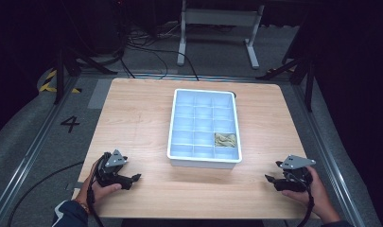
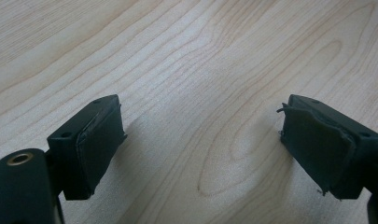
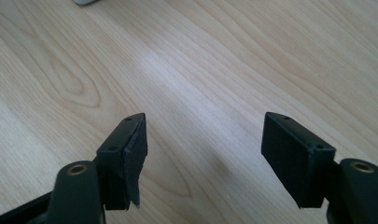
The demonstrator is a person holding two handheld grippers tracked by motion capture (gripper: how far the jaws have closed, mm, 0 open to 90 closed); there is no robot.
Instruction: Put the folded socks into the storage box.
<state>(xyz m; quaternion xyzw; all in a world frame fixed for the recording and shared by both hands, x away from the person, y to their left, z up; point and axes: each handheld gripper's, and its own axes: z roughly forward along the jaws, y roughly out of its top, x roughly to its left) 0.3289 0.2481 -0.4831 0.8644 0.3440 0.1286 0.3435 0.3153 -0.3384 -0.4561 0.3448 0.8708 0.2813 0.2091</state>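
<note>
A white compartmented tray (image 1: 204, 163) sits at the middle of the wooden surface (image 1: 132, 123), its long axis running away from the person. Its cells look empty except 1: a pale, crumpled tan item (image 1: 225, 139), too small to identify, lies in the right column, second cell from the near end.

The left hand-held gripper (image 1: 135, 178) rests on the surface near the front-left corner, held in the left hand (image 1: 101, 187), tips pointing right toward the tray's near wall. In the left gripper view its 2 black jaws stand wide apart with nothing between them, bare wood grain below; the pad (image 2: 317, 149) on 1 jaw looks frayed at its edge.

The right hand-held gripper (image 1: 269, 179) rests near the front-right, held in the right hand (image 1: 317, 194), tips pointing left. In the right gripper view its jaws are likewise spread and empty.

The tan item lies ahead of both grippers, beyond the tray's near wall, and on the right-hand side of the tray, so the right hand-held gripper is the nearer one. Reaching it would likely mean lifting over the tray rim and coming down into the cell between the dividers, which leave little room for spread jaws. Nothing else stands on the surface between gripper and tray.
</note>
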